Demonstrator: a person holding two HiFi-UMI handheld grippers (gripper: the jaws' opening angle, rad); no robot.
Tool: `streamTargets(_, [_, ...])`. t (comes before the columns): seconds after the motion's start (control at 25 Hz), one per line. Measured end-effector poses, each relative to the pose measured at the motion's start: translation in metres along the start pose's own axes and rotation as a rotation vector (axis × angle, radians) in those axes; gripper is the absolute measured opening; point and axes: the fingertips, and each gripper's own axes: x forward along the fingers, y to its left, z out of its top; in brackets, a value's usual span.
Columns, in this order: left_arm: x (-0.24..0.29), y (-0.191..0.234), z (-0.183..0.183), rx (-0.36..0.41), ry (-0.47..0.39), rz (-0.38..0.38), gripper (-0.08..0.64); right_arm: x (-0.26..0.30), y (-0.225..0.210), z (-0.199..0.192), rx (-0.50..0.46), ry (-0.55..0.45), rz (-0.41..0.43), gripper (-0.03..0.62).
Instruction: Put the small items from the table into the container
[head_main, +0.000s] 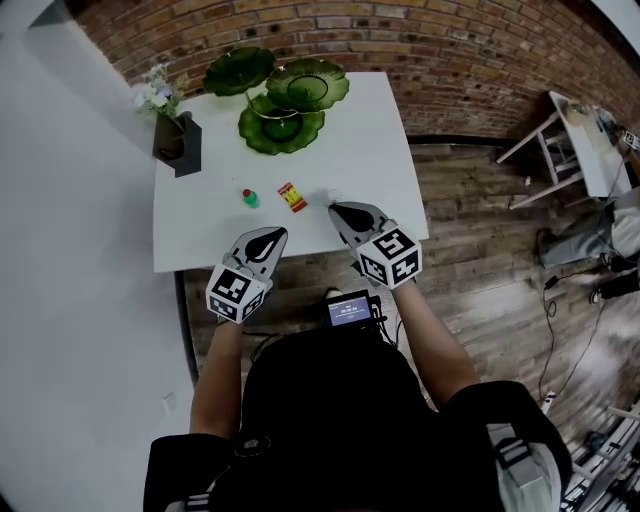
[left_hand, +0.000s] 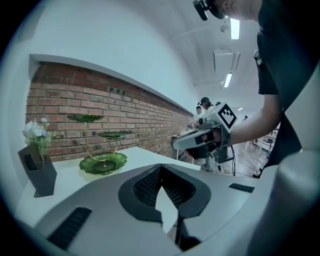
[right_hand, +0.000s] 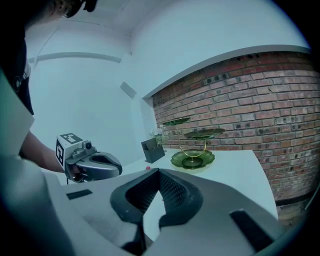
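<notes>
You hold the left gripper (head_main: 272, 234) and right gripper (head_main: 336, 209), jaws together and empty, at the six o'clock edge of the white table (head_main: 370, 140), seemingly poised for the small red-capped green bottle (head_main: 249, 198) and red-and-yellow packet (head_main: 291, 196) ahead, with the green tiered leaf-shaped dish (head_main: 280, 100) at twelve.

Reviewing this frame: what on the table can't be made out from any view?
- Print on the red-and-yellow packet: too small in the head view, unseen in both gripper views.
- The whitish speck at the tip of the right gripper: tiny, partly covered by it in the head view.
- Label of the small green bottle: too small, head view.
</notes>
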Motion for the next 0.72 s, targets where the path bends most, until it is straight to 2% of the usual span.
streamTargets(0.36, [0.019,0.014,0.003,-0.021,0.007,-0.013,0.002,0.027,-0.013,0.001,0.012,0.026,0.036,0.008])
streamTargets(0.72, [0.014,0.047,0.007,-0.029,-0.017,-0.057,0.003,0.056,0.001,0.013,0.018,0.030,0.004,0.008])
